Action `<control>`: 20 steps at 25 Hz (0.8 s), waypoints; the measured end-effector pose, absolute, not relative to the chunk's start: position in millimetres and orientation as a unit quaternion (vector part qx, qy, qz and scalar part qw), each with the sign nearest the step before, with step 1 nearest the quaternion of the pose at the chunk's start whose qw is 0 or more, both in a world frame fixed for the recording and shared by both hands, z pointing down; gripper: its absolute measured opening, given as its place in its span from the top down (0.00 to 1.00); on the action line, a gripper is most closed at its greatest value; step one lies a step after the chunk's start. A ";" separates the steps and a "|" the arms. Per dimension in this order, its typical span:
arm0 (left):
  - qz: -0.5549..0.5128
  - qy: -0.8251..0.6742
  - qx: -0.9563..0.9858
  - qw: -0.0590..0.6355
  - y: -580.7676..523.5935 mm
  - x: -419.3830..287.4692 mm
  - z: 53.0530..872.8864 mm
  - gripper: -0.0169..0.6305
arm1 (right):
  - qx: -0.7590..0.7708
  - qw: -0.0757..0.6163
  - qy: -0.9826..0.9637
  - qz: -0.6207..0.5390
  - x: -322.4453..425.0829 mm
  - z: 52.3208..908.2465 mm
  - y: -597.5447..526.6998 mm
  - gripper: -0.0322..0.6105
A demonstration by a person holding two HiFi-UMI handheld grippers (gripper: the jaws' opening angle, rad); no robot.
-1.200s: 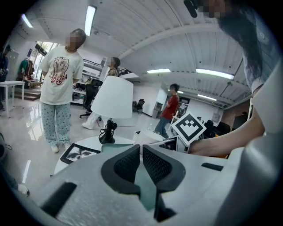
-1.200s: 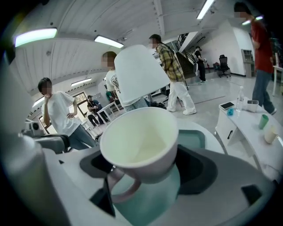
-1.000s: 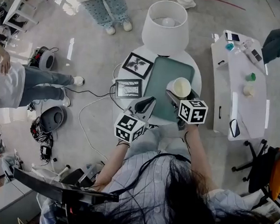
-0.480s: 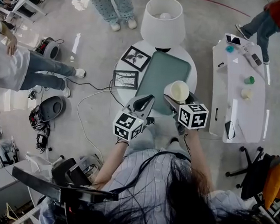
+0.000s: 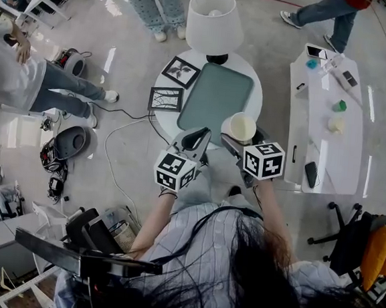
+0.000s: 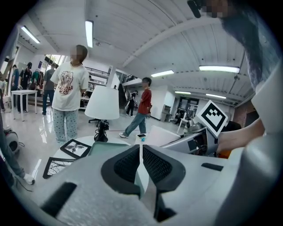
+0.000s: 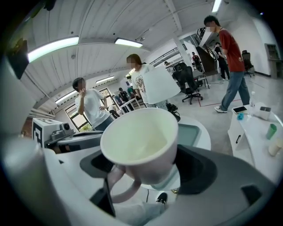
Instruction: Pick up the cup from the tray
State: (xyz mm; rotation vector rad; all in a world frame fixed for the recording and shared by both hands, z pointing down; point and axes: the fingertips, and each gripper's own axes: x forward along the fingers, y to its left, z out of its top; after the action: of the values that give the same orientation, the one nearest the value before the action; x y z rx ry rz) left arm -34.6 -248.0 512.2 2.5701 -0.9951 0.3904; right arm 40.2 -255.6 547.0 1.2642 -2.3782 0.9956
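Right tongs (image 7: pixel 148 170) grip the cup (image 5: pixel 240 127), which hangs above the near edge of the tray (image 5: pixel 215 95). Left tongs (image 6: pixel 140 165) are closed and empty. I raise it level, with a steady squeeze.

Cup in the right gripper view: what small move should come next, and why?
Probably raise the cup a little higher, level, and away from the tray. The right gripper is shut on the cup's body, handle toward the camera, and the cup seems to hang just above the tray's near corner. The left gripper is shut and empty.
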 end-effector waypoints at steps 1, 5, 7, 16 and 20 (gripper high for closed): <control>0.138 -0.354 0.908 0.178 -242.9 -31.5 512.3 0.95 | 0.433 0.136 -0.823 0.342 43.0 546.1 -249.6 0.31; 0.137 -0.361 0.905 0.178 -218.1 -16.9 514.3 0.95 | 0.421 0.142 -0.829 0.339 55.2 546.1 -222.3 0.31; 0.135 -0.365 0.904 0.179 -204.0 -10.1 515.2 0.95 | 0.414 0.143 -0.832 0.339 60.3 546.3 -208.4 0.31; 0.130 -0.392 0.892 0.184 -138.4 7.6 520.6 0.95 | 0.379 0.153 -0.851 0.329 68.6 544.9 -149.5 0.31; 0.133 -0.401 0.887 0.184 -116.6 10.8 521.5 0.95 | 0.364 0.156 -0.858 0.327 69.3 544.7 -126.5 0.31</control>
State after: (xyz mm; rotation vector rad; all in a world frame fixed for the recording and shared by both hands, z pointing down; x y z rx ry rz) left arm 10.8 -116.6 521.5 2.5019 -1.1300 0.3758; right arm 69.3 -126.5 544.7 1.0426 -2.4565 0.9370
